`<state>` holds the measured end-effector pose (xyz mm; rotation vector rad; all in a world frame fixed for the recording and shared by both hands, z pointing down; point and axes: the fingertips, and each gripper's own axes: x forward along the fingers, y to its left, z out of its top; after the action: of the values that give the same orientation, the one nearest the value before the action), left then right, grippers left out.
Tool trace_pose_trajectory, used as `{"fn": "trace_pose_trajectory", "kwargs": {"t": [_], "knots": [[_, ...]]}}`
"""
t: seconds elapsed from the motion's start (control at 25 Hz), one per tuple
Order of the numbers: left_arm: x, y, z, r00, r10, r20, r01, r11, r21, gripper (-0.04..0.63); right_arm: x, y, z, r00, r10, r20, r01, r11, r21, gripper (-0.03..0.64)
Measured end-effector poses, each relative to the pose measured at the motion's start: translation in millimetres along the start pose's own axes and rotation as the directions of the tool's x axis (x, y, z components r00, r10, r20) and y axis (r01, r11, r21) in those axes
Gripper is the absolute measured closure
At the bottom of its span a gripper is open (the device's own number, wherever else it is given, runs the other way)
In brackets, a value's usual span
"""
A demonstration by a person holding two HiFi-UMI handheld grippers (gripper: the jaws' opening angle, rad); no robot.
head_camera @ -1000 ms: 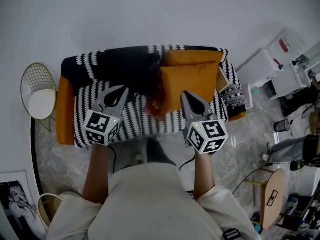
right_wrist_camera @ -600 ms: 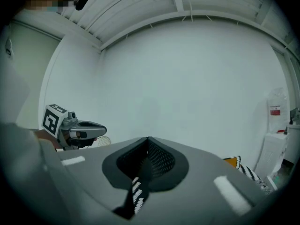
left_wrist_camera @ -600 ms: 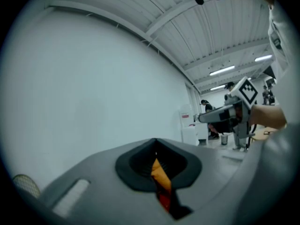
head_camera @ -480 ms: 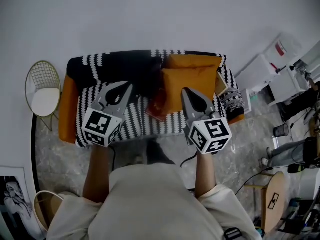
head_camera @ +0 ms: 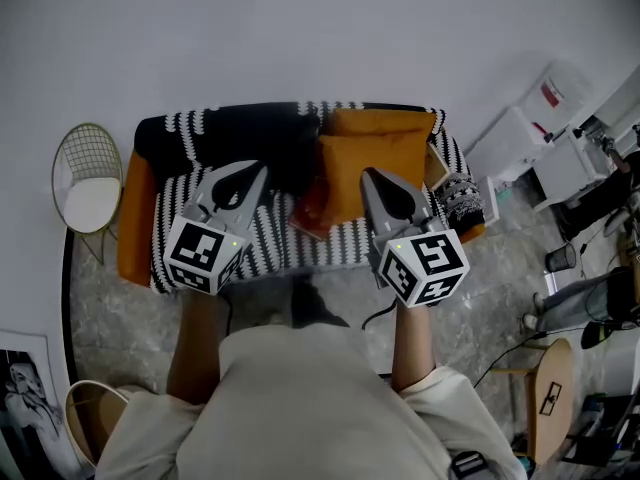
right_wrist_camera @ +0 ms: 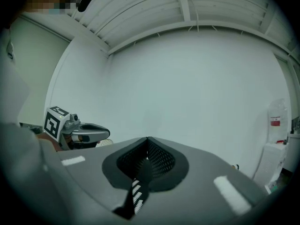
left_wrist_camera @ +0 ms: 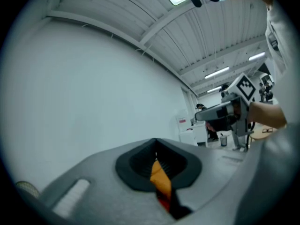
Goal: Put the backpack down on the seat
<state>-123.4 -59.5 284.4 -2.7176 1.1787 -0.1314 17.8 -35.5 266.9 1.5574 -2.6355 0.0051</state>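
Observation:
A sofa (head_camera: 275, 238) with a black-and-white patterned cover and orange cushions (head_camera: 375, 163) stands against the wall below me. A black bulky mass (head_camera: 250, 138) lies on its back left; I cannot tell whether it is the backpack. A reddish thing (head_camera: 312, 208) rests mid-seat. My left gripper (head_camera: 257, 167) hovers over the left seat, jaws shut and empty. My right gripper (head_camera: 367, 174) hangs over the orange cushions, also shut and empty. In the left gripper view the tips (left_wrist_camera: 156, 140) meet, and in the right gripper view the tips (right_wrist_camera: 147, 138) meet too.
A gold wire chair (head_camera: 88, 193) with a white seat stands left of the sofa. White cabinets (head_camera: 525, 143) and cluttered gear fill the right side. A wooden stool (head_camera: 546, 398) is at lower right, a wire basket (head_camera: 82, 418) and a framed picture (head_camera: 20, 408) at lower left.
Both grippers stay shut and hold almost the same places over the sofa. The view has shifted slightly, so the sofa sits a little lower and further right in frame.

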Motion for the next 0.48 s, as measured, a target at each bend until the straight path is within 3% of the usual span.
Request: {"fn": "trace_pose_trajectory", "kwargs": {"t": [0.48], "knots": [[-22,-24,21,0.999,0.001,0.037,-0.003,0.999,0.043,0.591,-18,8,-10,0.997,-0.026,-0.07,0.022,0.998,-0.066,0.611]]}}
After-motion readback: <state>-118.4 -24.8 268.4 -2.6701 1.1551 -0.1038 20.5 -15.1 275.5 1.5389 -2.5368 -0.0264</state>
